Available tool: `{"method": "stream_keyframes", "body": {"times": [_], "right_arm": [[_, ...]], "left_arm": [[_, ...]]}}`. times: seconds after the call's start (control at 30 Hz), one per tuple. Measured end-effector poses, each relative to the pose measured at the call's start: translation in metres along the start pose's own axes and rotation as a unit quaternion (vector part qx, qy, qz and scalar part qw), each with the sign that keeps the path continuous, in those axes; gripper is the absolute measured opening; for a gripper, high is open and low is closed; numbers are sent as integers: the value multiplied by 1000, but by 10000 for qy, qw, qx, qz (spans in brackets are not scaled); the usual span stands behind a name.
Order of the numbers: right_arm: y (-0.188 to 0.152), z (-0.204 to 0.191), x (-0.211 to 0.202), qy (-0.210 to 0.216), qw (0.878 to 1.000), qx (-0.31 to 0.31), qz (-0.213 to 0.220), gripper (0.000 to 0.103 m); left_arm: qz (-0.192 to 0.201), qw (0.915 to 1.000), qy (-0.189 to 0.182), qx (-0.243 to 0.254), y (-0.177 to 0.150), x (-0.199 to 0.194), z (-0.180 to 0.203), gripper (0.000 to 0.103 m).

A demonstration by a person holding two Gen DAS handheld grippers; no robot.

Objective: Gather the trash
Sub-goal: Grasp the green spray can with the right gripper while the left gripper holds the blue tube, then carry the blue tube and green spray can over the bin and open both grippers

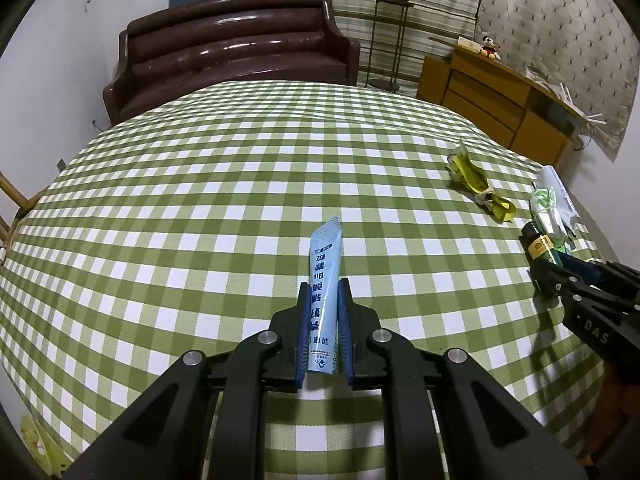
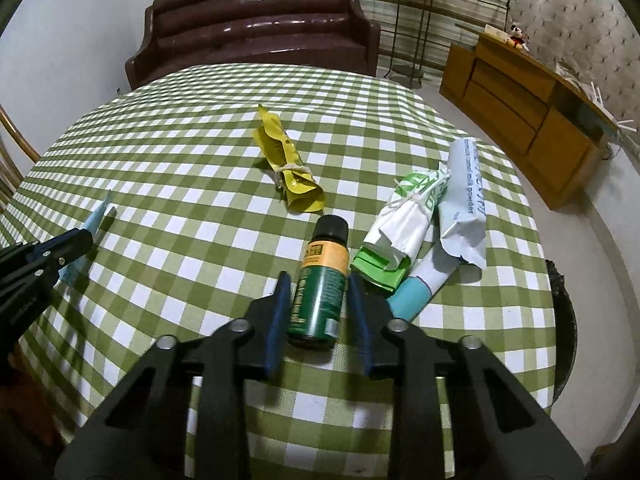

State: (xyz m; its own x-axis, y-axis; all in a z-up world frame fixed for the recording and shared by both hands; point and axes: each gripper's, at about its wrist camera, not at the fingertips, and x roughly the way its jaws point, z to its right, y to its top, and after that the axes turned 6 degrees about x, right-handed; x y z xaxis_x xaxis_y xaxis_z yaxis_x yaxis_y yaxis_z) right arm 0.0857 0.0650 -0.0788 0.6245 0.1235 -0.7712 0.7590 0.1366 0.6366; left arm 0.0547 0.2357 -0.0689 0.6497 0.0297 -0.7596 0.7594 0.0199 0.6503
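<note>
My left gripper [image 1: 323, 285] is shut on a light blue sachet [image 1: 326, 256] with dark print, which sticks out past the fingertips above the green checked tablecloth [image 1: 180, 208]. In the right wrist view a small green bottle [image 2: 324, 256] with an orange label and black cap lies lengthwise between the pads of my right gripper [image 2: 319, 278], which press on its sides. The left wrist view shows that bottle [image 1: 538, 246] at the far right in the right gripper [image 1: 548, 276]. The sachet [image 2: 94, 216] and left gripper [image 2: 80, 240] appear at the left edge.
On the cloth lie a tied yellow wrapper [image 2: 290, 168], a green-and-white wrapper [image 2: 404, 216], a white milk powder pouch [image 2: 464, 200] and a pale blue tube [image 2: 412, 294]. Behind the table stand a brown sofa [image 1: 236, 52] and a wooden cabinet [image 1: 500, 100].
</note>
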Motion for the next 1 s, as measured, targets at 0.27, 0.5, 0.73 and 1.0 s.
{"method": "stream_keyframes", "body": {"times": [0.27, 0.5, 0.73, 1.0], "right_arm": [[-1, 0, -6, 49, 9999, 1, 147, 23], [-2, 10, -27, 103, 9992, 55, 373, 23], [-3, 39, -53, -19, 9973, 267, 677, 23], [-11, 100, -78, -418, 9924, 652, 951, 23]], "left_arm": [[11, 10000, -29, 11, 0, 1, 3, 14], [63, 9999, -117, 19, -1, -3, 10, 14], [239, 9987, -385, 220, 5, -13, 44, 14], [473, 9942, -842, 484, 20, -25, 101, 14]]}}
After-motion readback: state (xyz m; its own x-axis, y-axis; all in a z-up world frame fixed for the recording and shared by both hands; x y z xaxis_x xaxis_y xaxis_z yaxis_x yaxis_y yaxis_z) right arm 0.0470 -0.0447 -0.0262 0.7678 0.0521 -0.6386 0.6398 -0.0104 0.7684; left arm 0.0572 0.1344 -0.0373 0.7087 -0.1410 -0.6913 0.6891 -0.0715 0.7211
